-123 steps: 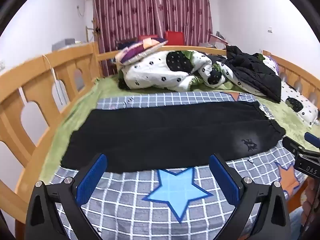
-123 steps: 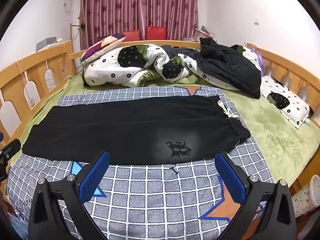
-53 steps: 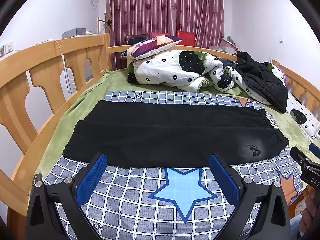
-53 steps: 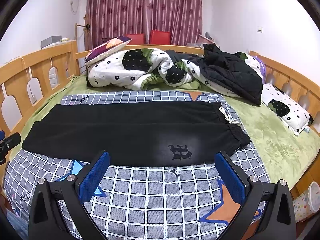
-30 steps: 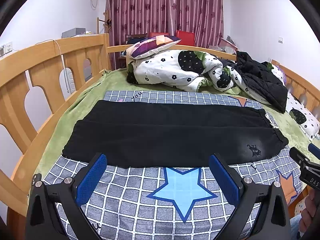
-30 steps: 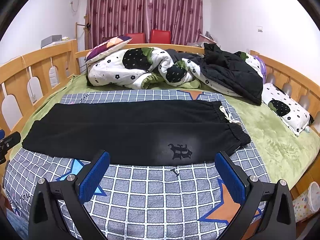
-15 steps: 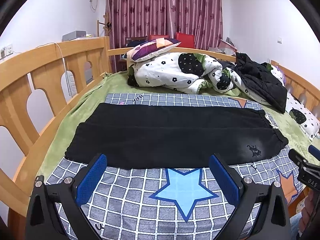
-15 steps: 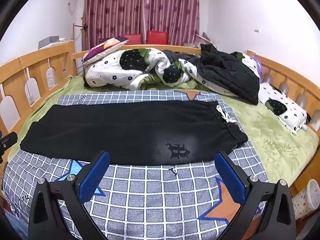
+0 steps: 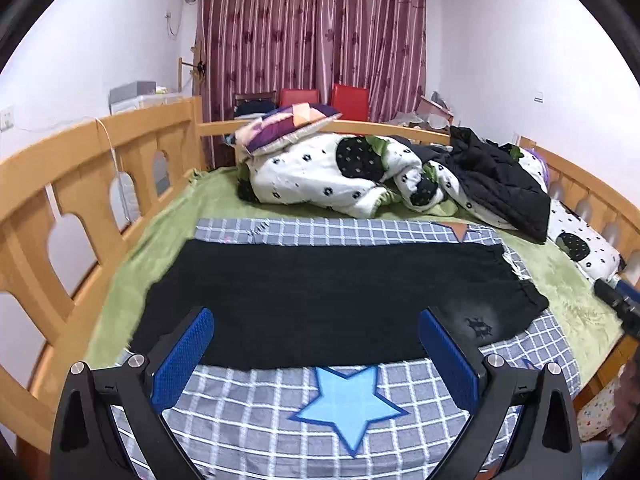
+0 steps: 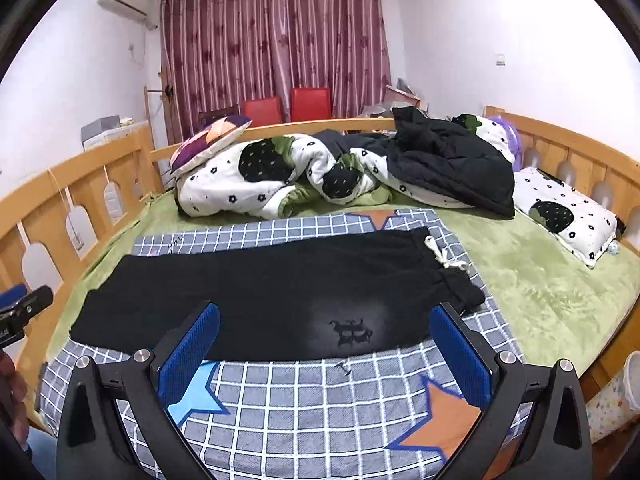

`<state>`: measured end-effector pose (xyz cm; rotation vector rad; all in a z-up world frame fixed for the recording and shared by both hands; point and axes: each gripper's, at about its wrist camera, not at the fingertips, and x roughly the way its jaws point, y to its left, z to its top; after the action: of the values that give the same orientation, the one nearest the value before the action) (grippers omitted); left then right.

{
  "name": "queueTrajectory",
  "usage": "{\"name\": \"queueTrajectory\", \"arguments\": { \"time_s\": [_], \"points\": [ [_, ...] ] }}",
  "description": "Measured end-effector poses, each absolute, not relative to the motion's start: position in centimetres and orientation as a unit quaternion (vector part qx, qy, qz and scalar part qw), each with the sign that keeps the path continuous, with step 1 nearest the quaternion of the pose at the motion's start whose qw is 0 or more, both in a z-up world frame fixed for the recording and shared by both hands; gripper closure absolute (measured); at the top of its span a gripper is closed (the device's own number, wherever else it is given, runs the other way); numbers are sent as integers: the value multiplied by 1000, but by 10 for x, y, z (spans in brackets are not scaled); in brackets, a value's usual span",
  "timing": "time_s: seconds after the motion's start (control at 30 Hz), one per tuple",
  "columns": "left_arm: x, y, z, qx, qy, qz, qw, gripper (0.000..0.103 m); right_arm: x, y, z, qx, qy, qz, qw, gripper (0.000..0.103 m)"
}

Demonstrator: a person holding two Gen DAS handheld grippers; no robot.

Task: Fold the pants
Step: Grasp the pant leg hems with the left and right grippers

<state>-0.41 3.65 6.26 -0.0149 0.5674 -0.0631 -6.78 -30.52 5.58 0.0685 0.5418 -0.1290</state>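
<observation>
Black pants (image 9: 320, 296) lie flat across a grey checked blanket (image 9: 280, 404) on the bed, folded lengthwise, leg ends at the left, waistband with white drawstring (image 10: 442, 258) at the right. They also show in the right wrist view (image 10: 272, 296), with a small logo (image 10: 352, 332) near the front edge. My left gripper (image 9: 316, 360) is open and empty, above the pants' near edge. My right gripper (image 10: 324, 356) is open and empty, above the near edge by the logo.
A rumpled white spotted duvet (image 9: 328, 176), a black jacket (image 10: 444, 160) and a patterned pillow (image 9: 288, 124) lie at the back. Wooden rails (image 9: 80, 184) run round the bed. A spotted pillow (image 10: 568, 212) lies right on the green sheet (image 10: 540, 276).
Both grippers have moved forward and a little higher over the bed, so their fingers now overlap the pants' near edge. The pants have not moved. Both stay open.
</observation>
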Motion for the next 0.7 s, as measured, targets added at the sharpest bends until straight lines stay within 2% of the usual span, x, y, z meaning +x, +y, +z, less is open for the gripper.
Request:
{"name": "queueTrajectory", "arguments": {
  "time_s": [0.2,0.43,0.67,0.7],
  "points": [
    [25,76,73,-47,286,-22,957,0,-44,-328,72,17,265,-49,963,0],
    [65,122,5,-86,318,22,944,0,-8,-355,8,5,270,-49,962,4],
    [89,159,-87,-122,371,51,919,2,43,-391,-92,38,389,-30,920,39],
    [91,166,-101,-139,380,51,913,3,48,-398,-108,49,404,-32,913,40]
  ]
}}
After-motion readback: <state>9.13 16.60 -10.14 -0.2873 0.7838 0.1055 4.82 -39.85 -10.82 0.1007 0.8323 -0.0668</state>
